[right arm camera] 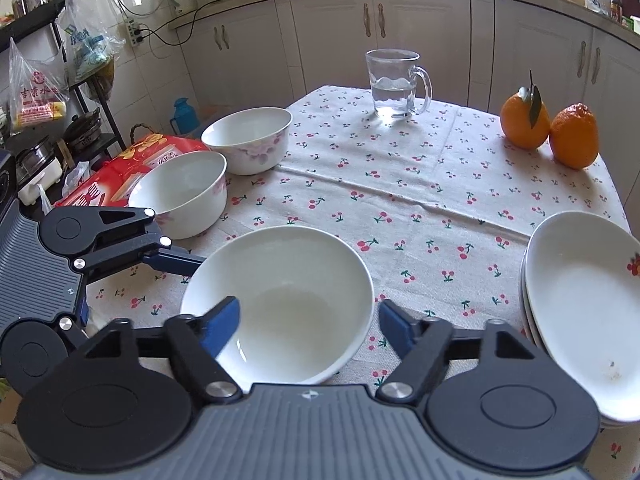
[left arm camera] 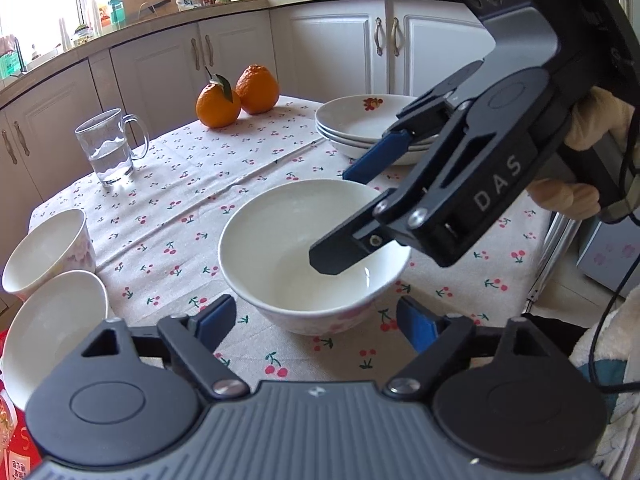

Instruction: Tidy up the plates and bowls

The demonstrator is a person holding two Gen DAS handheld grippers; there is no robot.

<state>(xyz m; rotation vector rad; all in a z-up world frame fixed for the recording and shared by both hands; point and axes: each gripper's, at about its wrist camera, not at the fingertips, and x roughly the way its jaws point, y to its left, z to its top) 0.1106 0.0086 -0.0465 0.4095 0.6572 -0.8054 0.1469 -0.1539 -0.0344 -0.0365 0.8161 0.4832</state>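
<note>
A white bowl (left arm camera: pixel 280 248) (right arm camera: pixel 296 280) with pink flowers stands on the cherry-print tablecloth (left arm camera: pixel 192 184) (right arm camera: pixel 400 184). My right gripper (left arm camera: pixel 344 220) (right arm camera: pixel 312 324) is open, one finger over the bowl's inside and one outside its rim. My left gripper (left arm camera: pixel 316 320) (right arm camera: pixel 140 284) is open and empty just short of the bowl. Two more bowls (left arm camera: pixel 48 248) (left arm camera: pixel 52 324) stand at the table's left edge, also in the right wrist view (right arm camera: pixel 248 136) (right arm camera: pixel 180 192). A stack of white plates (left arm camera: pixel 360 124) (right arm camera: pixel 580 296) sits to the right.
A glass mug (left arm camera: pixel 108 144) (right arm camera: pixel 394 80) of water and two oranges (left arm camera: pixel 236 96) (right arm camera: pixel 548 128) stand at the far side. A red package (right arm camera: pixel 132 168) lies beyond the left table edge. Kitchen cabinets (left arm camera: pixel 328 36) ring the table.
</note>
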